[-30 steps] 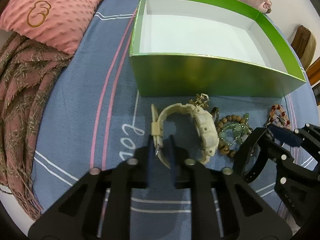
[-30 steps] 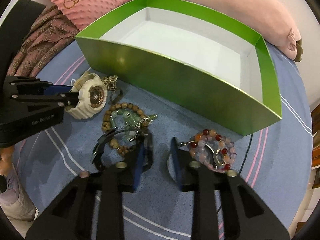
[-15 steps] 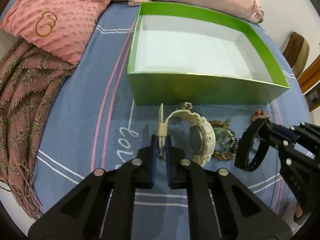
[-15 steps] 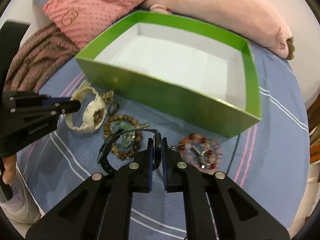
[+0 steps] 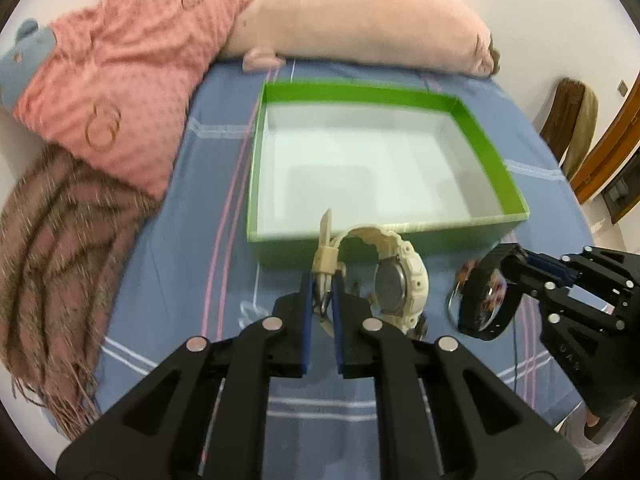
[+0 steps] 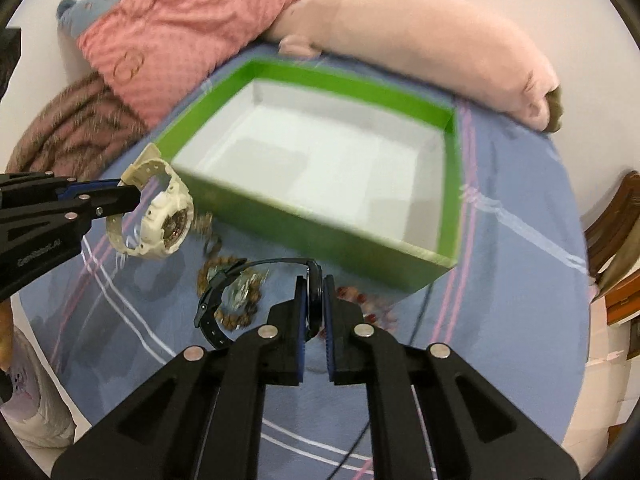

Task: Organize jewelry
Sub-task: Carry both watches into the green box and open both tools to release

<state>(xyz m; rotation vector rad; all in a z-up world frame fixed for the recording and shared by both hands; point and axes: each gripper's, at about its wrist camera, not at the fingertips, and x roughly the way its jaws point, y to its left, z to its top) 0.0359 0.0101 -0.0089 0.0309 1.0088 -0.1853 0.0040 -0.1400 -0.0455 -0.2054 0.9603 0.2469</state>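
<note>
A green box (image 5: pixel 496 216) with a white inside stands on the blue bedsheet, nothing in it. My left gripper (image 5: pixel 320 284) is shut on the strap of a cream watch (image 5: pixel 400 280), which hangs above the sheet in front of the box's near wall. The right wrist view shows that cream watch (image 6: pixel 168 220) off to the left, held by the left gripper (image 6: pixel 132 196). My right gripper (image 6: pixel 316 284) is shut on a black watch (image 6: pixel 216 300), also lifted. Below it lie a brown and green bead bracelet (image 6: pixel 208 276) and a red bead bracelet (image 6: pixel 372 304).
A pink dotted pillow (image 5: pixel 120 80) and a long pink plush toy (image 5: pixel 360 28) lie beyond the box. A fringed brown blanket (image 5: pixel 52 248) covers the left edge of the bed. A wooden chair (image 5: pixel 572 128) stands at the right, and a dark cable (image 6: pixel 416 328) crosses the sheet.
Both grippers have risen, lifting the cream watch and the black watch off the sheet. The right jaws went from apart around the black watch to shut on it.
</note>
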